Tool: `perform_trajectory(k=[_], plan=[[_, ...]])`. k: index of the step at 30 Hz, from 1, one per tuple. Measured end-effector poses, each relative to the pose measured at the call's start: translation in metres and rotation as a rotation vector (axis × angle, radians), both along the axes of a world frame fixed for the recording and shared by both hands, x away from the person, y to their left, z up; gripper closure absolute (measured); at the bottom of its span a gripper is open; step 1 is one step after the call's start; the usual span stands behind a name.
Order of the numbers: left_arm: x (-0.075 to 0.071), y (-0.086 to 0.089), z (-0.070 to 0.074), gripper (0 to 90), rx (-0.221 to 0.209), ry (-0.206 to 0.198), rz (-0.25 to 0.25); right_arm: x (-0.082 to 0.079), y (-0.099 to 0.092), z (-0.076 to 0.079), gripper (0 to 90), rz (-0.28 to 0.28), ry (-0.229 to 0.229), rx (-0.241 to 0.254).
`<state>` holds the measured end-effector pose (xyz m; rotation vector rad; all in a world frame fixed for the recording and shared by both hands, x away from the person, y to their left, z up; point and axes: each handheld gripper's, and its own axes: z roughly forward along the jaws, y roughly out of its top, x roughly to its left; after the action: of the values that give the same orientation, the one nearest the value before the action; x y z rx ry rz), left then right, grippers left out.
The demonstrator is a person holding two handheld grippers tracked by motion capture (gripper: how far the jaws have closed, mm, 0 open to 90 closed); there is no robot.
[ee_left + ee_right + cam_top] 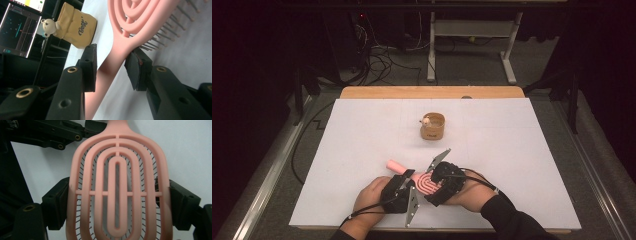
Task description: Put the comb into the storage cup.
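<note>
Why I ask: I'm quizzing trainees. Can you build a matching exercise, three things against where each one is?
Things:
1. left tool
2. right tool
3. pouch

Places:
A. stands alone farther up the table
B. clamped on the brush head
C. straddles the brush handle

Pairs: 1-C, 2-B, 3-A

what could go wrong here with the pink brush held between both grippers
1. The left gripper straddles the pink brush at its narrow handle, and its pads look not quite seated; closing off-centre could twist the brush.
2. The right gripper clamps the vented head by its edges; a hard pull from either hand might flex it or let it slip.
3. The bristles point toward the table and could snag.
</note>
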<state>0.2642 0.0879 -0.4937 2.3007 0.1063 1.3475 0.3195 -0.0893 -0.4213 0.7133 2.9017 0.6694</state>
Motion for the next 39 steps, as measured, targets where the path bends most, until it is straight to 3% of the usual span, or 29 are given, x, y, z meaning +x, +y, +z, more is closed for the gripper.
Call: perform_trajectory(k=[15, 27, 31, 39], plan=[[-0.003, -0.003, -0.003, 67.9, 0.093, -0.046, -0.021, 0.0, 0.001, -0.001, 20.3, -0.005, 0.003, -0.001], [-0.007, -0.009, -0.006, 67.8, 0.154, -0.098, -0.034, 0.001, -0.001, -0.001, 20.3, -0.02, 0.002, -0.009], [-0.007, -0.01, -0.006, 72.1, 0.162, -0.092, -0.034, 0.001, -0.001, -0.001, 20.2, -0.021, 0.003, -0.004], [-0.006, -0.012, -0.006, 72.1, 0.166, -0.089, -0.02, 0.001, -0.001, 0.0, 20.3, -0.014, 0.002, 0.005]])
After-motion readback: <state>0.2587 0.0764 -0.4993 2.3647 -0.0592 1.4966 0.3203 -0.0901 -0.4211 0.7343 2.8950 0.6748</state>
